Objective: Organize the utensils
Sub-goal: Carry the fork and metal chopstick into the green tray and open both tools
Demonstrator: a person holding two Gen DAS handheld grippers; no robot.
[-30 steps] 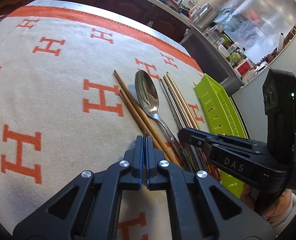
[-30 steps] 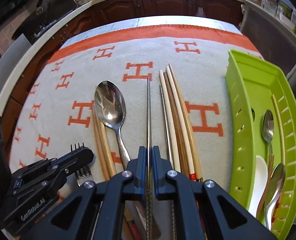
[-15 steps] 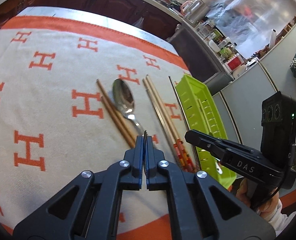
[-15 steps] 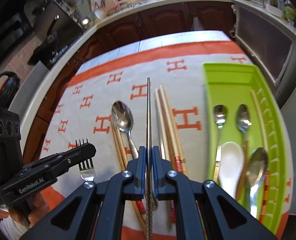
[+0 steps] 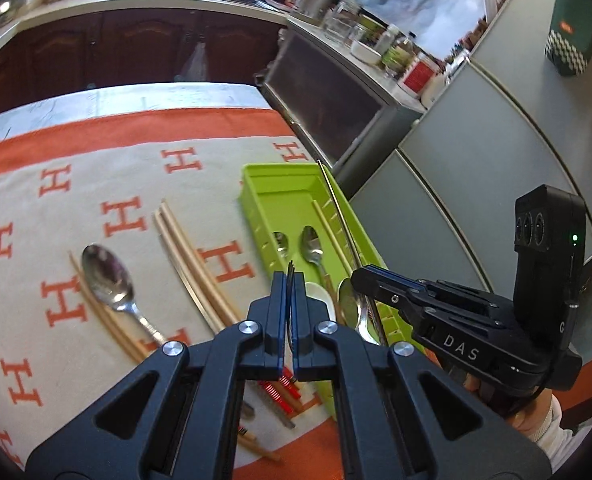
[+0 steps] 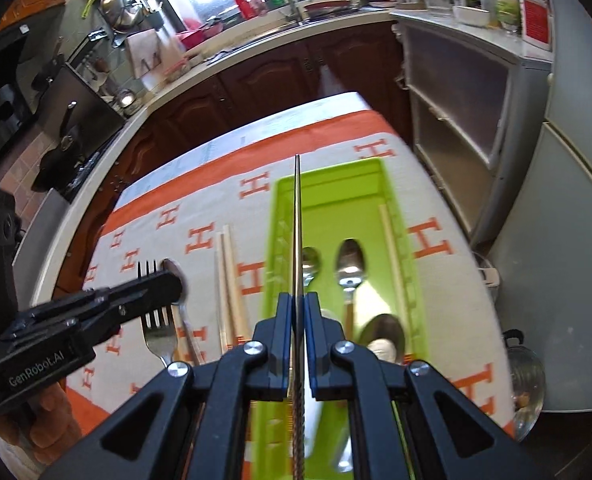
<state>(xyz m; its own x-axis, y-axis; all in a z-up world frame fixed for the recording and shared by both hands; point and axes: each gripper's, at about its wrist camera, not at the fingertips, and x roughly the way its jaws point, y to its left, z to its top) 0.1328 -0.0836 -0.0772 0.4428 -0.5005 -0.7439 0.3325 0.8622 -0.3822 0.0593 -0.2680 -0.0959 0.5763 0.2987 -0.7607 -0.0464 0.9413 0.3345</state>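
My left gripper (image 5: 290,280) is shut on a metal fork (image 6: 159,330), held in the air over the cloth; only the tine tips show edge-on in its own view. My right gripper (image 6: 297,300) is shut on a metal chopstick (image 6: 298,232), held above the left side of the green tray (image 6: 332,170); the chopstick also shows in the left wrist view (image 5: 338,216). The tray (image 5: 263,178) holds several spoons and a wooden chopstick (image 6: 392,256). A large spoon (image 5: 107,278) and wooden chopsticks (image 5: 187,260) lie on the cloth.
The cream cloth with orange H marks (image 5: 75,200) covers the table. A second pair of brown chopsticks (image 5: 103,316) lies beside the large spoon. A grey cabinet (image 5: 476,152) stands right of the table. Dark wood kitchen cabinets (image 6: 255,92) stand beyond the far edge.
Both grippers have lifted and swung right. The right gripper carried the metal chopstick from over the cloth to above the green tray. The left gripper followed with the fork.
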